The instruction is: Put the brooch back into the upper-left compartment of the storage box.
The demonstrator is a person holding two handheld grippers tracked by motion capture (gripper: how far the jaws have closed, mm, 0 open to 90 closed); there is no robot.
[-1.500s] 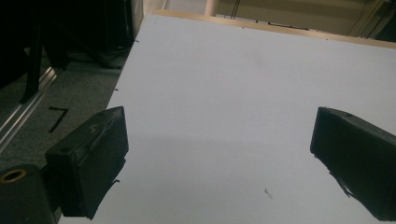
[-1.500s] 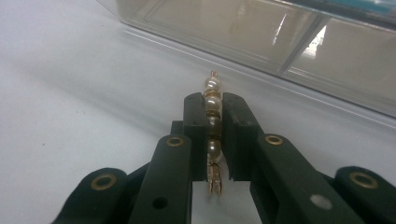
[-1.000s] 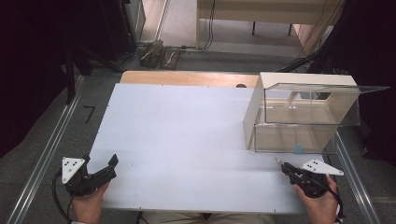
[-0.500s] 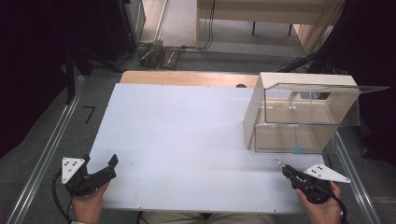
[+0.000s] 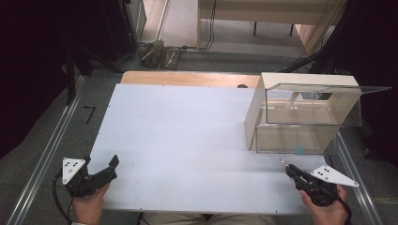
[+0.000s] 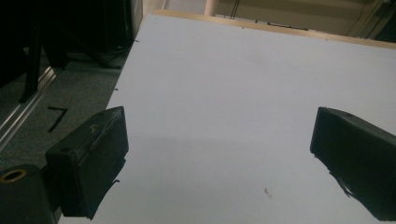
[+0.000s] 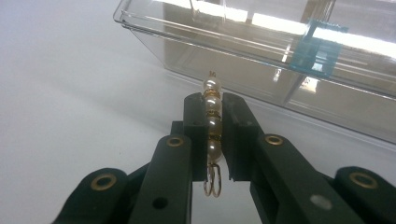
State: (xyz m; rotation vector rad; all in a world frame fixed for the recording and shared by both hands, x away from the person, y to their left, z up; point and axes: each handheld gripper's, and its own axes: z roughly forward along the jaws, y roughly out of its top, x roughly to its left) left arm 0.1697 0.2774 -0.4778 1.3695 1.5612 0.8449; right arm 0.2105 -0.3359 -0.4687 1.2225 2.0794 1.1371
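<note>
The right tool [image 7: 214, 135] is clenched on a short string of pearls [image 7: 212, 119] with gold spacers; its jaws press the beads from both sides, the top pearl pokes out past the tips and two thin gold rings hang below. In the high view this tool [image 5: 287, 168] sits at the near right corner of the white surface [image 5: 187, 140], gripped by the right hand [image 5: 326, 211], and the pearls are too small there to make out beyond a pale speck at the tips. Just beyond stands a clear plastic box [image 5: 305, 119] with a small blue tag [image 7: 317, 49] on its front; its contents cannot be made out through the glare. The left tool [image 5: 110, 168] rests released at the near left corner, jaws wide apart with nothing between them, and the left hand [image 5: 89, 206] is cut off by the frame edge.
</note>
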